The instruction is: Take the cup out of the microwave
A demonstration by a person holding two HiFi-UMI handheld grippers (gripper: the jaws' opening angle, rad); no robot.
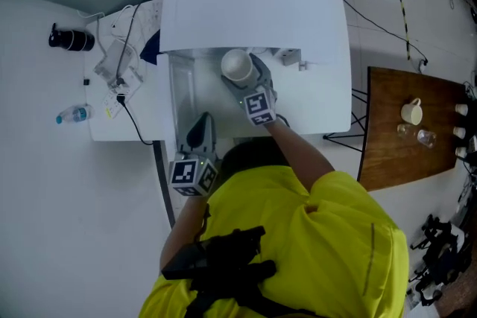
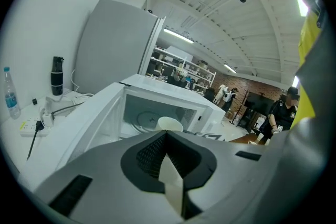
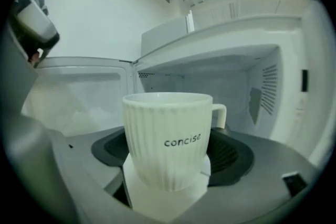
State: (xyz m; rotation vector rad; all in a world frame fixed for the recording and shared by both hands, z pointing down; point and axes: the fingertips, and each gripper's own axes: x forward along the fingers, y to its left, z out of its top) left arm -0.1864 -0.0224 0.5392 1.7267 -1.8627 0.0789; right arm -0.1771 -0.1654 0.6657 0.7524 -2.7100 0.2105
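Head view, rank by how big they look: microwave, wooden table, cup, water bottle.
1. microwave
2. wooden table
3. cup and water bottle: they look about alike, and the cup sits higher, nearer the camera, so I won't rank them.

The cup (image 3: 168,139) was cream-white with fine vertical ribs and black lettering. The microwave (image 1: 246,4) was white. The left gripper (image 1: 200,126) and right gripper (image 1: 250,77) were grey, their cubes patterned with black-and-white squares. The shirt (image 1: 328,234) was bright yellow, the side desk (image 1: 402,153) brown wood.

A lab-type workshop hall is indicated: open shelving (image 2: 176,66), a brick wall (image 2: 255,83) and ceiling strip lights (image 2: 177,35) are noted beyond the microwave (image 1: 246,4).
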